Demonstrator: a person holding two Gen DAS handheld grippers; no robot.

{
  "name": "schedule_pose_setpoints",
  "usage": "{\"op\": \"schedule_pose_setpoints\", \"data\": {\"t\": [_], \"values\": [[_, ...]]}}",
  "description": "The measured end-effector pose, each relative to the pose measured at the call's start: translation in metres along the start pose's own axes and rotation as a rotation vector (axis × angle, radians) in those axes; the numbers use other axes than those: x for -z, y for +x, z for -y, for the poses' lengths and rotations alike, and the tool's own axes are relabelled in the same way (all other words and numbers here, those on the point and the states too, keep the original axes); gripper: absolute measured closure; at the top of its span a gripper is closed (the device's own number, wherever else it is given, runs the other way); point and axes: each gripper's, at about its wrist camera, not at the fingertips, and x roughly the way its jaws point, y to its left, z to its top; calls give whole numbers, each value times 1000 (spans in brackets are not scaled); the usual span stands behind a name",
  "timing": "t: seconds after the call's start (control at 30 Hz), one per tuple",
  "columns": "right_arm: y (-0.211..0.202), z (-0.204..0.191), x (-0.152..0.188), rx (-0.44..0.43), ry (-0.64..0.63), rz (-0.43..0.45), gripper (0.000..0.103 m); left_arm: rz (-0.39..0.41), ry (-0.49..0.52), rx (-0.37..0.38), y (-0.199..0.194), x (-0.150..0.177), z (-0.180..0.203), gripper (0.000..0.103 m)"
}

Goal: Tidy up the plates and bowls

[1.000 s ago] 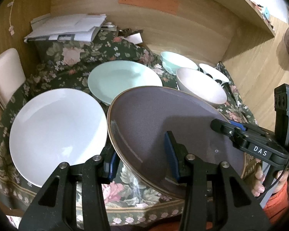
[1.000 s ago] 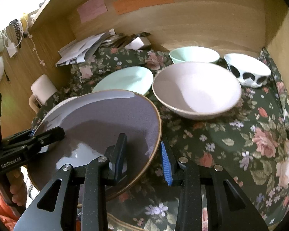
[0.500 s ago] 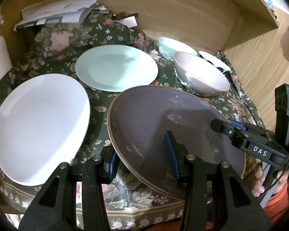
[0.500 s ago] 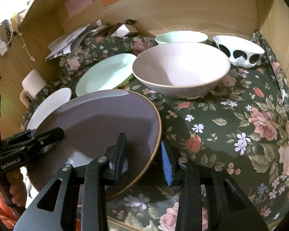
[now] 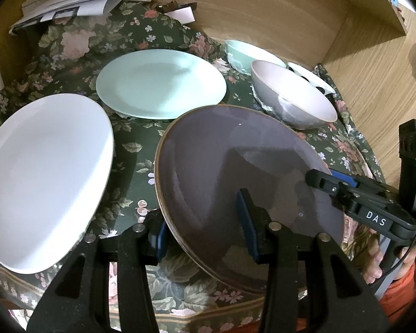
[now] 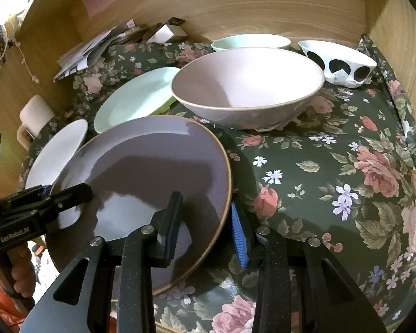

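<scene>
Both grippers hold a grey-purple plate (image 5: pixel 230 172) with a brown rim above the floral tablecloth. My left gripper (image 5: pixel 202 233) is shut on its left edge, one finger above and one below. My right gripper (image 6: pixel 208 222) is shut on its right edge (image 6: pixel 224 166). A white plate (image 5: pixel 41 172) lies at the left, a mint plate (image 5: pixel 160 83) behind. A pale pink bowl (image 6: pixel 246 83), a mint bowl (image 6: pixel 249 41) and a white bowl with black spots (image 6: pixel 338 61) stand at the back right.
The floral cloth (image 6: pixel 332 166) covers the table inside a wooden alcove. A pile of papers (image 5: pixel 75 2) and a small box (image 6: pixel 166 32) lie at the back left. A white chair back (image 6: pixel 36 113) stands left of the table.
Both grippers have carried the grey-purple plate forward and lower over the table; the other plates and bowls now look closer. Grip unchanged.
</scene>
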Motion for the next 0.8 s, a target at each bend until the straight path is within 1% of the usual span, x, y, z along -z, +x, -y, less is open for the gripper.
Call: {"op": "schedule_pose_setpoints", "data": {"t": [0.17,0.23,0.3,0.37,0.43,0.53,0.57,0.63,0.73,0.8], "values": [[0,-2,-1,22,-15,-6,72,-10,5,2,3,-2,-1,58],[-2,-5,-1,55,-36,11,72,-11,14,-12,3,-2,-1,58],[-8,-8,-2,77,-59,26,72,-7,22,-44,2,-2,-1,58],[-14,-10,-4,83,-70,40,69,1,20,-67,1,-3,-4,58],[-19,-12,-5,89,-75,55,64,25,17,-77,-5,-4,-6,58],[-27,-16,-7,95,-80,81,59,92,30,-114,-21,-9,-6,50],[-30,-18,-9,91,-81,91,57,120,34,-125,-29,-10,-6,45],[-35,-22,-11,85,-83,107,50,163,39,-139,-40,-14,-8,41],[-42,-31,-16,73,-92,137,46,218,39,-159,-58,-19,-12,34],[-46,-39,-20,55,-100,154,44,254,34,-172,-69,-21,-16,27]]}}
